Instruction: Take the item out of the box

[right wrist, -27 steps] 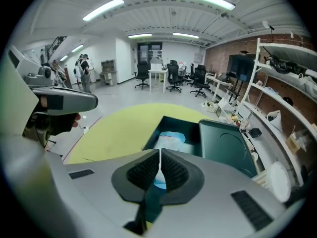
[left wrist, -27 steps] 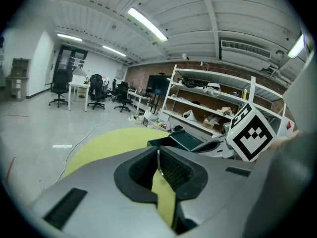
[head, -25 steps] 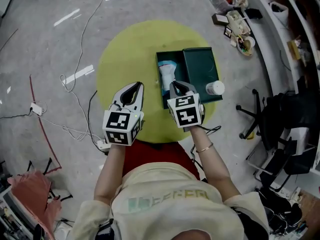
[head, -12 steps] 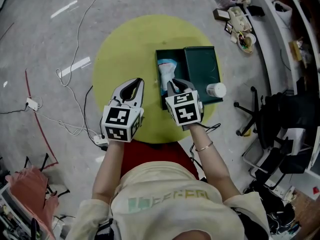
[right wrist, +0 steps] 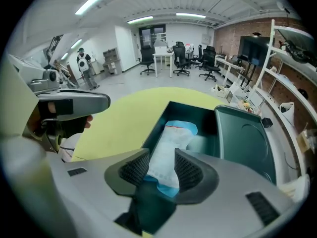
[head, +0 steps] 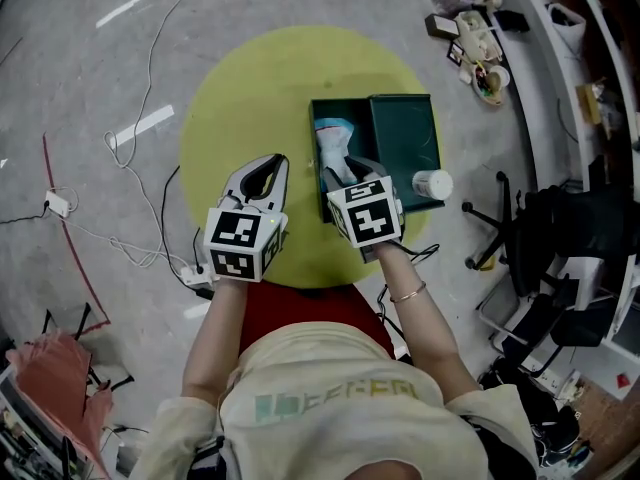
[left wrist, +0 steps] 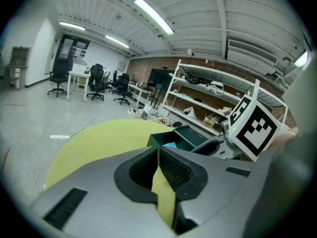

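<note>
The right gripper (right wrist: 161,170) is opening its jaws, the white packet (right wrist: 171,143) showing between them unpinched, lying in the green box (right wrist: 157,125) at frame centre. The left gripper (left wrist: 158,155) is pressed together (on nothing). Judged step: reaching in. Next, close on the packet and lift.

Bright strip lights (left wrist: 154,16), floor glare (head: 140,126), fisheye edges

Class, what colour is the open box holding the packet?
The box is dark green, clearest in the right gripper view.
</note>
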Motion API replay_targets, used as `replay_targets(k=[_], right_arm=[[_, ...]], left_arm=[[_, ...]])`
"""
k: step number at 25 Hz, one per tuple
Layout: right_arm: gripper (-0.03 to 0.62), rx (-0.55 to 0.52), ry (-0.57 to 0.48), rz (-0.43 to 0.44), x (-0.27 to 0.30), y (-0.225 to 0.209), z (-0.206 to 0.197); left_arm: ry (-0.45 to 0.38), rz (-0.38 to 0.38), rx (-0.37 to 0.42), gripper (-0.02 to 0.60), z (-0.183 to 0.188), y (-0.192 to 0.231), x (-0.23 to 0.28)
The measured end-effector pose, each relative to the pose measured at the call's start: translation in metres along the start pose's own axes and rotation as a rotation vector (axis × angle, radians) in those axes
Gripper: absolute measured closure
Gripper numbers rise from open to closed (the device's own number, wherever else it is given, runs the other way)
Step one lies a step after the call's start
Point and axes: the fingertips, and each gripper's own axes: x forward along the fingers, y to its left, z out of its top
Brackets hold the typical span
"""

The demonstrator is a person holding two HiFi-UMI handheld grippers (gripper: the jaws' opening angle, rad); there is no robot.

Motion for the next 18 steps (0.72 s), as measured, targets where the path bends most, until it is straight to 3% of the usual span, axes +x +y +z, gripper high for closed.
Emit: replay_targets(k=[7,18], right_arm=[[0.398,0.03,0.056,0.009,0.012,-0.002,0.002],[0.39,0.012,0.14,-0.018,0.033,-0.007,-0.001]], left_arm=[[0.002,0.001,-0.017,0.551,0.004,0.013,0.004],[0.011,-0.003,-0.036,0.551,0.01,0.027,0.016]])
